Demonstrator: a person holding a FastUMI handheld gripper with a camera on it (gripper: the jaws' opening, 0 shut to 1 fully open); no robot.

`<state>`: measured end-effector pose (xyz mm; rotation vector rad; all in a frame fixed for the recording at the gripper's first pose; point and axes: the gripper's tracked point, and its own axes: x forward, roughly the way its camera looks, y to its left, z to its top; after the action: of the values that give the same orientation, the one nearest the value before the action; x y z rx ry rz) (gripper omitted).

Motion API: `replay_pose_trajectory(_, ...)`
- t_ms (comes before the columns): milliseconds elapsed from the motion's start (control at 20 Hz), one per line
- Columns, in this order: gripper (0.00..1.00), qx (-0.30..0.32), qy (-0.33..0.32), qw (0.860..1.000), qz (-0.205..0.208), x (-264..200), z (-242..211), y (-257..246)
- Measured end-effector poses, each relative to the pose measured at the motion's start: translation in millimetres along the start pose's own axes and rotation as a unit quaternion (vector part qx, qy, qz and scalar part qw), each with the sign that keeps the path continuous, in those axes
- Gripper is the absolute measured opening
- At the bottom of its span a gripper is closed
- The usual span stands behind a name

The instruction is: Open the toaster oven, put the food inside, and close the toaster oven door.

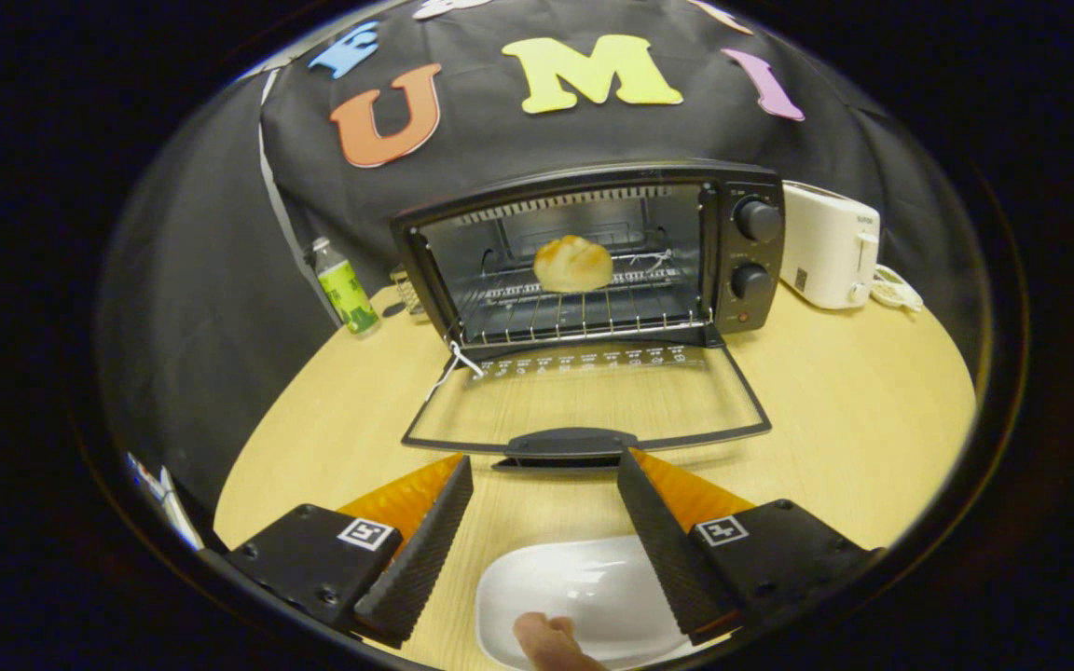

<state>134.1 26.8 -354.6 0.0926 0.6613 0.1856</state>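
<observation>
Far off to the left of the fingers, a green bottle (345, 296) standing by the black wall. Not part of the job.

Nearer in, gripper (544, 485) wide open, holding nothing. Left finger (418, 550) and right finger (666, 550) spread well apart, tips just short of the door handle (567, 444).

Straight ahead, toaster oven (593, 252) open. Glass door (584, 396) folded down flat on the wooden table (854, 410), handle at the near edge, just ahead of the fingertips and in line with the gap between them. Bread roll (572, 263) already inside, sitting on the wire rack (584, 303), well beyond the fingers. So only the closing left, by the look of it.

Door likely stiff and light, hinged at the far edge. Handle thick and dark, the best spot to grab or push up from below. Glass probably smooth and slippery, and breakable, so better not to pinch it. Roll soft and squashy; no need to touch it now.

Below, between the fingers, a white dish (584, 596) with nothing in it, and a fingertip (548, 641) at its near edge.

Far right, beyond the oven, a white toaster (831, 244).
</observation>
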Motion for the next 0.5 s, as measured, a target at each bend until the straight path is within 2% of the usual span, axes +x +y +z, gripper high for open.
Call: replay_pose_trajectory(500,1.0,-0.014,0.033,0.999,-0.041,19,-9,-11)
